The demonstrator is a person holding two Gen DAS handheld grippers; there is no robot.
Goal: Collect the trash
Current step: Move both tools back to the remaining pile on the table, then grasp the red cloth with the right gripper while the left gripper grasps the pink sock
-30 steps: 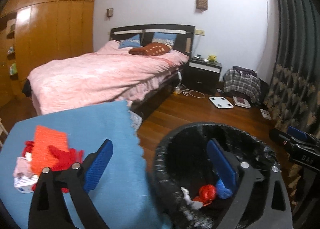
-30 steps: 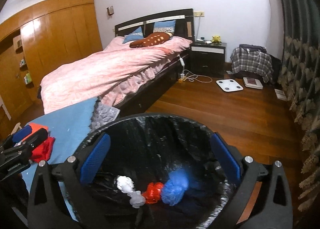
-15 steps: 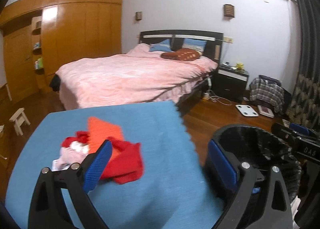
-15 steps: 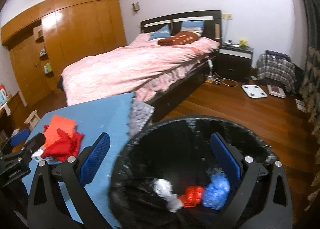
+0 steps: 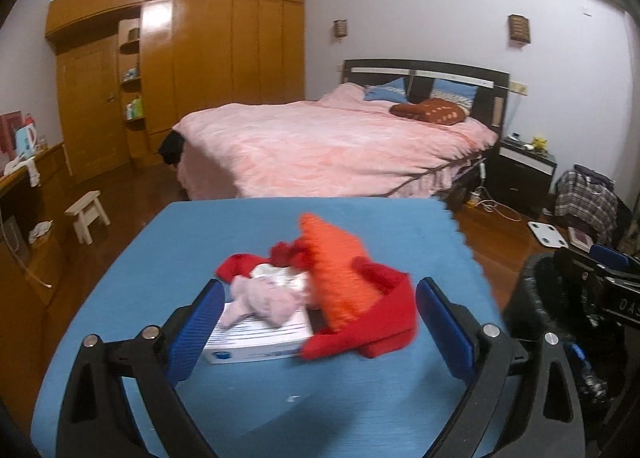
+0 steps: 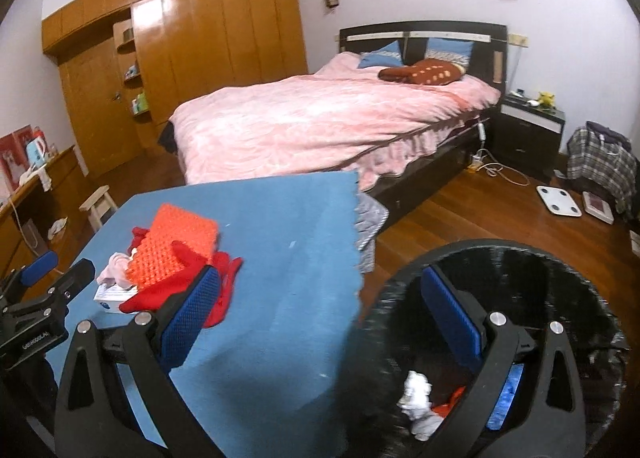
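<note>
The blue table (image 5: 248,217) carries the trash pile at 12 o'clock of my left gripper (image 5: 316,322), whose jaws stand wide apart and empty. The pile lies between and just ahead of the pads: red cloth (image 5: 384,322), orange sponge (image 5: 336,270), white box (image 5: 260,342), pink wad (image 5: 260,302). The black bin (image 6: 520,262) sits under my right gripper (image 6: 320,318), also spread and empty; crumpled white paper (image 6: 418,398) lies inside at 5 o'clock.
</note>
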